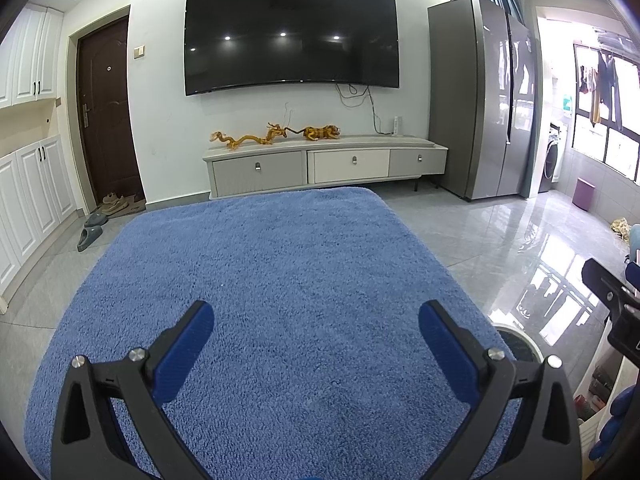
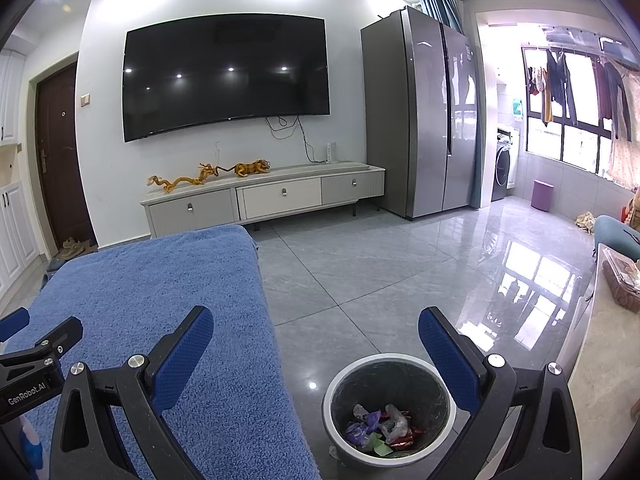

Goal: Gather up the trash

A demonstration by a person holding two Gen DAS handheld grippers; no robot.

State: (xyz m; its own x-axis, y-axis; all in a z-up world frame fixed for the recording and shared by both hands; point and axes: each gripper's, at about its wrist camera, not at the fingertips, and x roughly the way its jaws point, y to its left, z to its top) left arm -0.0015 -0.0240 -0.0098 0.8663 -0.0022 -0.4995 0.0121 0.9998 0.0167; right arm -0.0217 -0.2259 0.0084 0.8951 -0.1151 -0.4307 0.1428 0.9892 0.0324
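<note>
A round grey trash bin (image 2: 340,384) with a white rim stands on the floor just right of the blue towel-covered table (image 2: 160,300). It holds several crumpled wrappers (image 2: 380,428), purple, clear, red and green. My right gripper (image 2: 316,320) is open and empty, above and slightly in front of the bin. My left gripper (image 1: 316,316) is open and empty over the blue towel (image 1: 260,280), which has nothing on it. A sliver of the bin (image 1: 518,344) shows at the towel's right edge. The right gripper's body (image 1: 612,300) shows at the far right of the left wrist view.
A white TV cabinet (image 2: 280,196) with golden figurines stands against the far wall under a large TV (image 2: 228,76). A grey fridge (image 2: 424,112) stands to the right. A glossy tiled floor (image 2: 400,260) lies between. A light counter (image 2: 600,360) with a basket is at the right edge.
</note>
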